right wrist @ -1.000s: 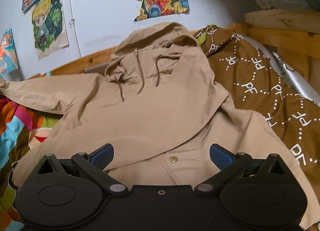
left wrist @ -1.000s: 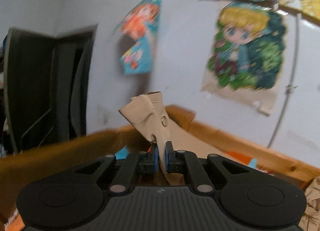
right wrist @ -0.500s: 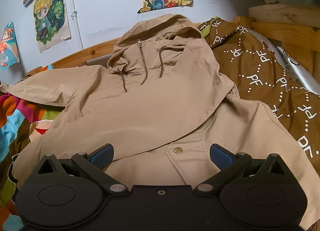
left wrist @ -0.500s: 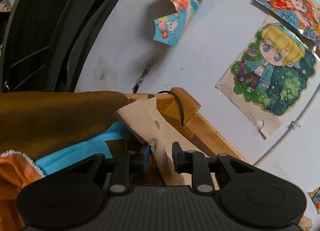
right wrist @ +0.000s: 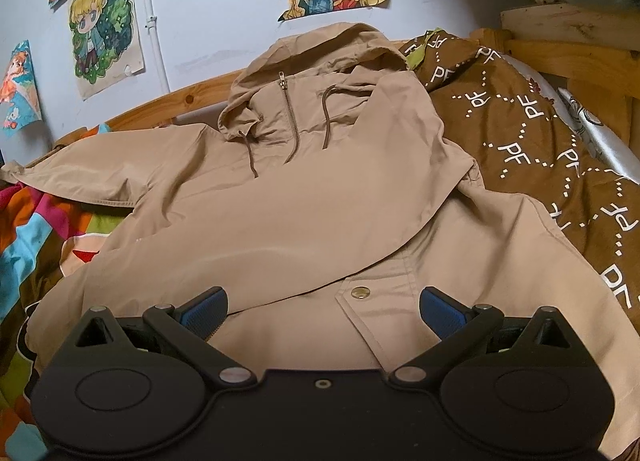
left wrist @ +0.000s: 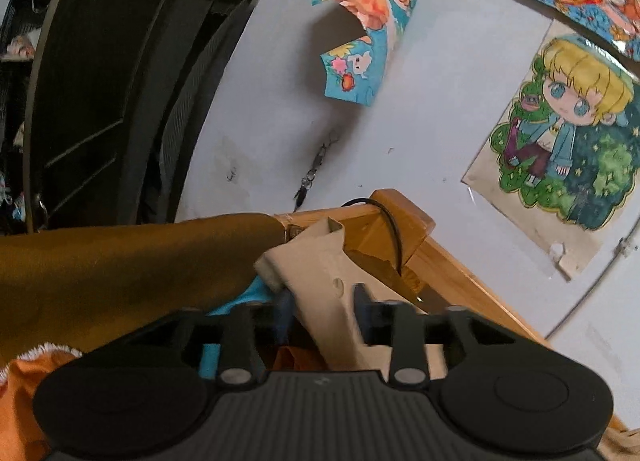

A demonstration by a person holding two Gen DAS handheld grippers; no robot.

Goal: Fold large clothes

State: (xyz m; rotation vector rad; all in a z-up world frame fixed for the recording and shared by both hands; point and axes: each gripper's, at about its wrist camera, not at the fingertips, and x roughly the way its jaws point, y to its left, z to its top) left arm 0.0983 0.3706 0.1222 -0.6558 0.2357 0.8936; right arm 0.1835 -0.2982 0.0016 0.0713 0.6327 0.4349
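Observation:
A tan hooded jacket (right wrist: 320,201) lies front up on the bed, its hood (right wrist: 320,57) toward the wall. One sleeve (right wrist: 100,173) stretches out to the left. A large fold of fabric crosses the chest diagonally, above a snap button (right wrist: 359,292). My right gripper (right wrist: 322,301) hangs open just above the jacket's lower front, with nothing between its blue pads. In the left wrist view the sleeve cuff (left wrist: 316,261) with its snap lies between the parted fingers of my left gripper (left wrist: 322,309), near the corner post of the bed.
A wooden bed frame (left wrist: 460,273) runs along the white wall with posters. A brown patterned blanket (right wrist: 540,141) lies right of the jacket and a colourful sheet (right wrist: 36,229) to its left. A brown cloth (left wrist: 120,261) drapes the bed end, with a dark door (left wrist: 100,101) behind.
My left gripper, shut on the sleeve cuff a second ago, has carried it toward the bed corner and opened. The right gripper stays open and has drifted slightly over the jacket.

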